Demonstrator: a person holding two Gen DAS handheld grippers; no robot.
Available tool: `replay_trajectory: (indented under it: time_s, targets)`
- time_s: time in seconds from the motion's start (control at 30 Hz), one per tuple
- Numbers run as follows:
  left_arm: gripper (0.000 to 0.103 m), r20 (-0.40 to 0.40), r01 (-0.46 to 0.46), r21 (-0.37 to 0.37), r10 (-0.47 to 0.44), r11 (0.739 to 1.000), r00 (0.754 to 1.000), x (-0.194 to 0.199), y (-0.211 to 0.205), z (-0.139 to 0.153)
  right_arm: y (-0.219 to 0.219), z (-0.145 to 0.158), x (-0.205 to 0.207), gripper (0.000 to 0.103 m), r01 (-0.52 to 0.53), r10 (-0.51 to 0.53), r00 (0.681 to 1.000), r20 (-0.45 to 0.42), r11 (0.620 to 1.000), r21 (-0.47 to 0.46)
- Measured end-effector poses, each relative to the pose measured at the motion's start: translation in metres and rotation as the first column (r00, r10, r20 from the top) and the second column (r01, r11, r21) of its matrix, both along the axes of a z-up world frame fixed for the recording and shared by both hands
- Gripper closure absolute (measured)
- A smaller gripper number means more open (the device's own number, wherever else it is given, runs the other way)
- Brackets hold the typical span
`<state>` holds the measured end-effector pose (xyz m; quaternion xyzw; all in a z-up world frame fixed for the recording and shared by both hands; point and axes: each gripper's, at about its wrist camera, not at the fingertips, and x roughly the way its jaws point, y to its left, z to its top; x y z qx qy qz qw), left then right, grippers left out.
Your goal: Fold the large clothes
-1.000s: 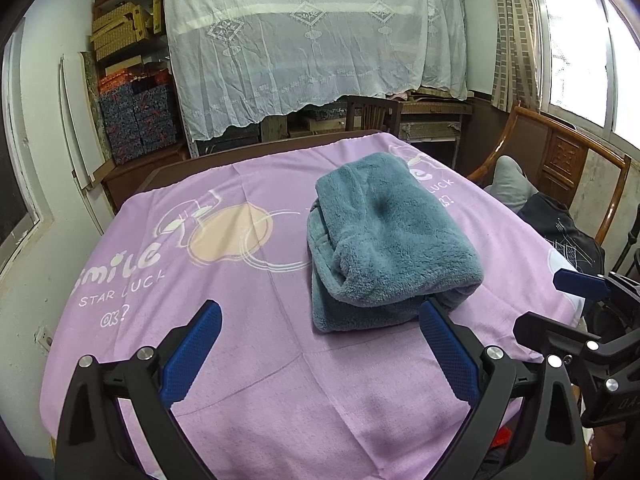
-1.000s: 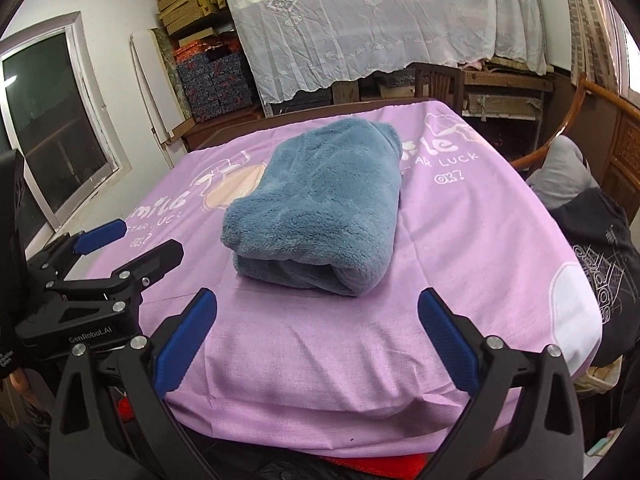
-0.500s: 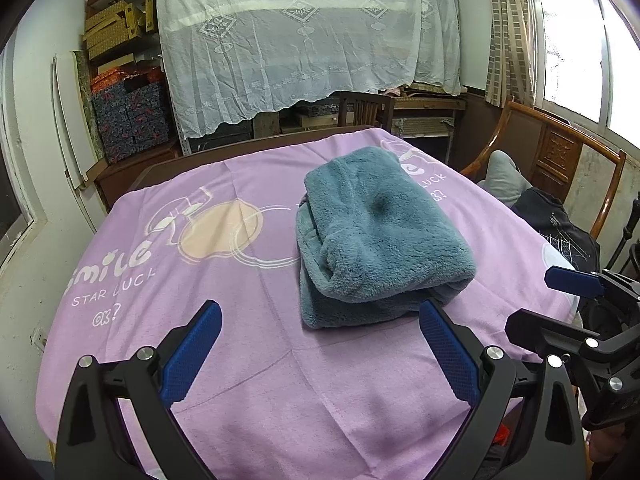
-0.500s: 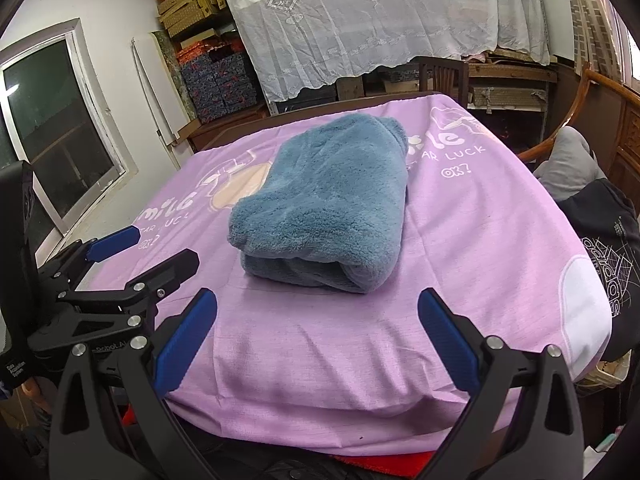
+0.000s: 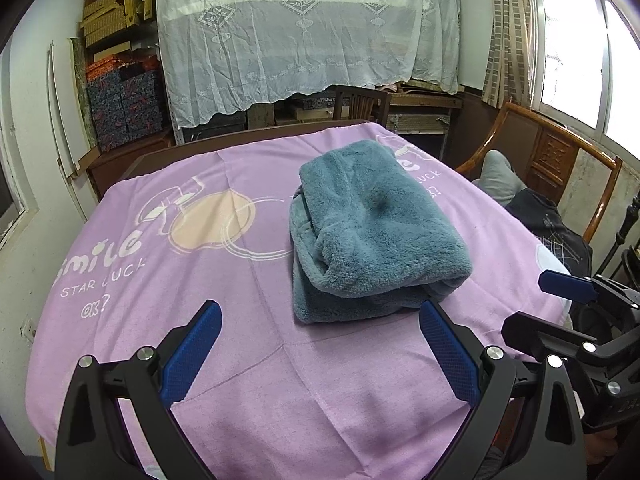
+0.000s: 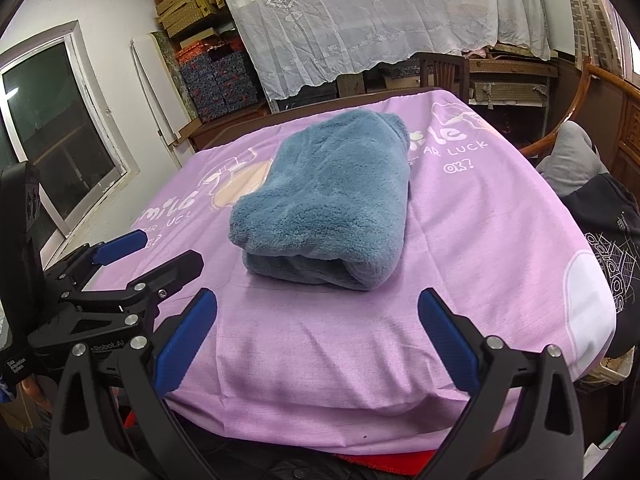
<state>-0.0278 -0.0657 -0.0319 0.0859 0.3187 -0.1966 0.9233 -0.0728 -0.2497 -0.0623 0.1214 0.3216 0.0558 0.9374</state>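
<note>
The purple cloth (image 5: pixel 248 396) covering the table carries white printed lettering: "smile", "STAR LUCK" and "OK?", beside a pale peach circle motif (image 5: pixel 212 222). Part of a label on the left gripper body in the right wrist view reads "GenRobot.AI". The garment (image 5: pixel 372 232) is a thick, blue-grey fleece with a plush nap, folded into a compact, rounded rectangular bundle of several layers; it lies on the cloth at the middle of the table, partly covering the second "smile" print. The left gripper (image 5: pixel 320 350) is held above the near edge of the cloth, its blue textured pads (image 5: pixel 192 352) spread wide apart and grasping nothing. The right gripper (image 6: pixel 318 338) is held likewise beside it, its fingers apart and empty, pointing toward the bundle's folded end.
</note>
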Motion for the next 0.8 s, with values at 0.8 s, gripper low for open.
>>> replay_trajectory:
  time_s: [0.8]
  targets:
    - [0.004, -0.016, -0.032, 0.042, 0.033, 0.999, 0.999, 0.0053, -0.0016, -0.0063, 0.0005, -0.0035, 0.0034, 0.005, -0.017, 0.017, 1.0, -0.013, 1.0, 0.011]
